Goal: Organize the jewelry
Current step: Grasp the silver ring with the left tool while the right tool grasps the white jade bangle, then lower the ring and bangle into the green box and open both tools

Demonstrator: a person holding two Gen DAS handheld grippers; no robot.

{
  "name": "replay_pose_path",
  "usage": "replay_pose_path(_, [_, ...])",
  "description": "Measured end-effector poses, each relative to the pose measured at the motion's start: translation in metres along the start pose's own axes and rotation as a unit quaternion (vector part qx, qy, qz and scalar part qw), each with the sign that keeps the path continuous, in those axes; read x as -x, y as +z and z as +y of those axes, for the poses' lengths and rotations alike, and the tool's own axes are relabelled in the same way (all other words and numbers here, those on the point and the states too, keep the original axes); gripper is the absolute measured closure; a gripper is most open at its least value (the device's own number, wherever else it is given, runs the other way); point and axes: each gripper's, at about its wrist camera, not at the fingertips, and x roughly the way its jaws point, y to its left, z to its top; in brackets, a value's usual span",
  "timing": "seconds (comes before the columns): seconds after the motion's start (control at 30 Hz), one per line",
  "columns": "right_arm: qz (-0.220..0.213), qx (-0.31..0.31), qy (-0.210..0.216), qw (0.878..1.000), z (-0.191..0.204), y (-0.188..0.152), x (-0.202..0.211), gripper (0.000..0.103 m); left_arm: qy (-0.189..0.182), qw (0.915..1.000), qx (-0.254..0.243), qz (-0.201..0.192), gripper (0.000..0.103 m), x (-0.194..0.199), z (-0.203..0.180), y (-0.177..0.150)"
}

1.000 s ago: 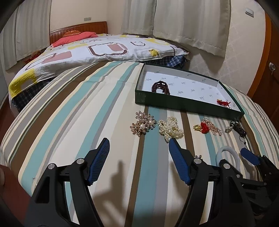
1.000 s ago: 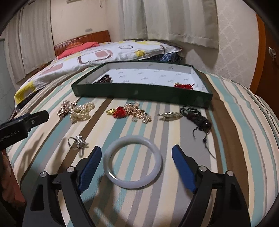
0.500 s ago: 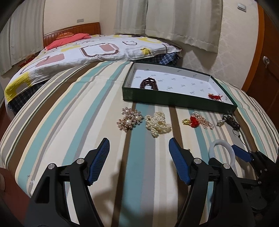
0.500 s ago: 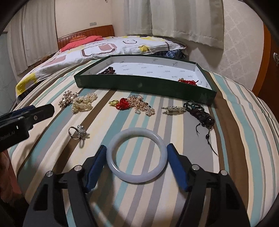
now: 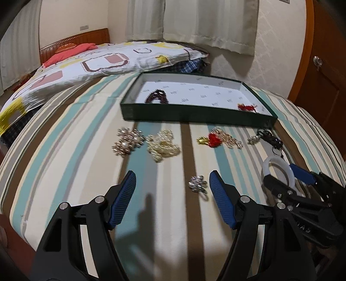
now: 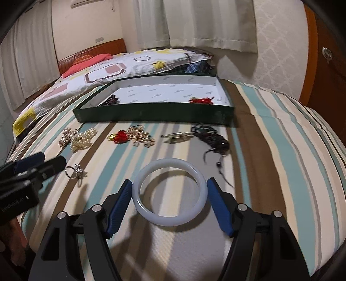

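While right hand-held gripper (image 6: 169,190) clamps white bangle (image 6: 169,192) (pads touching rim), left hand-held gripper (image 5: 172,186) gapes beside ring (image 5: 197,184).

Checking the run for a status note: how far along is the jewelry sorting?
Early. Done: dark beads and a red piece lie in the green box. In hand: right gripper clamps the white bangle. Left: brooch, pearls, ring, others on the bed.

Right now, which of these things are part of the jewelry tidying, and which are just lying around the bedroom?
Part of the job: white jade-like bangle gripped by right gripper; shallow green cardboard box; silver ring; pearl cluster; red-and-gold chain.

Lying about: patterned white quilt; red pillow; cream curtains.
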Motion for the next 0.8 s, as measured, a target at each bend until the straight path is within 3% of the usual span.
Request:
replay_pose_path(0.17, [0.001, -0.013, 0.003, 1.0, -0.009, -0.002, 0.0, 0.034, -0.006, 0.9998, -0.005, 0.018, 0.038, -0.013, -0.01, -0.003])
replay_pose_path(0.57, [0.005, -0.02, 0.012, 1.0, -0.012, -0.002, -0.004, 0.034, -0.013, 0.9991, -0.023, 0.034, 0.081, -0.026, -0.021, -0.007])
replay_pose_path(0.8, [0.005, -0.018, 0.012, 1.0, -0.011, -0.002, -0.005, 0.034, -0.016, 0.999, -0.027, 0.031, 0.082, -0.024, -0.021, -0.008])
